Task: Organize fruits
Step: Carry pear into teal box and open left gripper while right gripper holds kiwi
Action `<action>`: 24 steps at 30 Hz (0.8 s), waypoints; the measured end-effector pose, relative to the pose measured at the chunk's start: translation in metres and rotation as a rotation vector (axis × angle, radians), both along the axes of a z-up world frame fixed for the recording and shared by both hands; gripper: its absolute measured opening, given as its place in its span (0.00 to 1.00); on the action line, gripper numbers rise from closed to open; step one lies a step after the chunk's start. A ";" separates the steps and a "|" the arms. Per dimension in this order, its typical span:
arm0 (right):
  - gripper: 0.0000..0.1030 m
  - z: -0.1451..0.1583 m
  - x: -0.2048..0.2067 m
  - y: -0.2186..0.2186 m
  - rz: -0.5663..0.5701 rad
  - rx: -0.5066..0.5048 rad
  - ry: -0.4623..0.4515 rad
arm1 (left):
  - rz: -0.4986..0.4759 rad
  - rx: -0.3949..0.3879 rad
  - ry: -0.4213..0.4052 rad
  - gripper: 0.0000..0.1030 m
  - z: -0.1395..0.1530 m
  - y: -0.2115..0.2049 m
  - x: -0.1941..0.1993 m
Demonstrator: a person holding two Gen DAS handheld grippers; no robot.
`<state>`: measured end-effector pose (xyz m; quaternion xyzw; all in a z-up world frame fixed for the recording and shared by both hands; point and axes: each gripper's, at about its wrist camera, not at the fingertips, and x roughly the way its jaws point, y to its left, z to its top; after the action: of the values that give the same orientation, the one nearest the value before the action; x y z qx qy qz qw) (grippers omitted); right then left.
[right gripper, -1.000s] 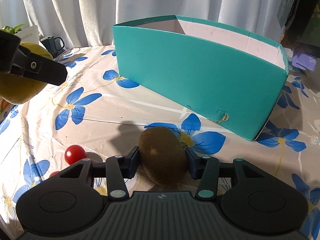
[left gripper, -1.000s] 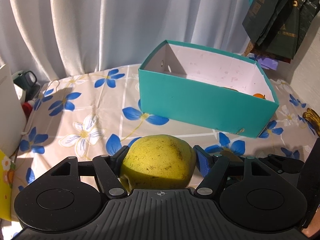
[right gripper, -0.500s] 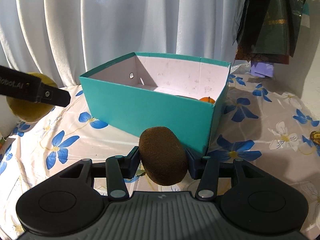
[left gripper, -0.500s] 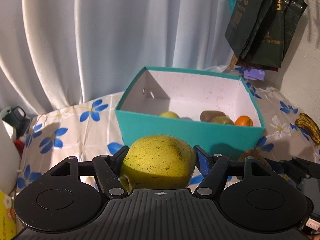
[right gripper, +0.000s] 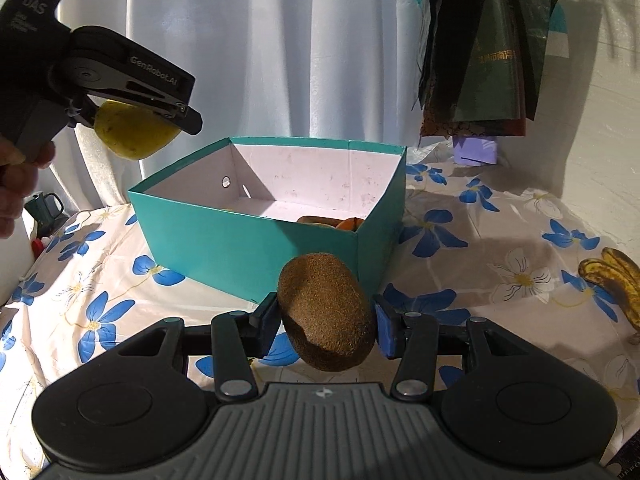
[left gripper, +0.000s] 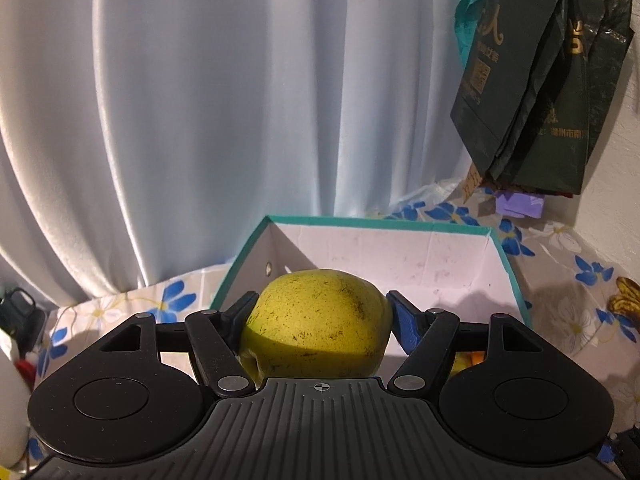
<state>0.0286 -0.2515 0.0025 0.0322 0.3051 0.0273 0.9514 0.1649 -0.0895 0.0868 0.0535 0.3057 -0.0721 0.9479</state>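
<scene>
pale curtain (left gripper: pixel 200 120) hangs behind the table. dark green bags (right gripper: pixel 480 60) hang at right, above a purple item (right gripper: pixel 476 150). dark mug (right gripper: pixel 44 206) sits at far left on the floral tablecloth (right gripper: pixel 500 220).

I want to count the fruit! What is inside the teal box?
Inside the teal cardboard box, a brown kiwi and an orange fruit peek over the near wall. That wall hides the rest of the floor.
</scene>
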 end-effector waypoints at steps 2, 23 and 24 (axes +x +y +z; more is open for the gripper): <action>0.46 0.000 -0.002 -0.004 -0.014 0.000 0.000 | -0.005 0.000 0.003 0.72 -0.004 -0.005 0.011; 0.46 0.004 -0.004 -0.028 -0.108 0.009 -0.030 | -0.020 0.064 0.133 0.72 -0.075 -0.032 0.064; 0.46 0.005 -0.003 -0.028 -0.110 0.009 -0.031 | -0.021 0.069 0.142 0.72 -0.078 -0.033 0.065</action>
<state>0.0254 -0.2795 0.0070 0.0526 0.2878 -0.0232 0.9560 0.2300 -0.1227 0.0090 0.0841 0.3740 -0.0751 0.9206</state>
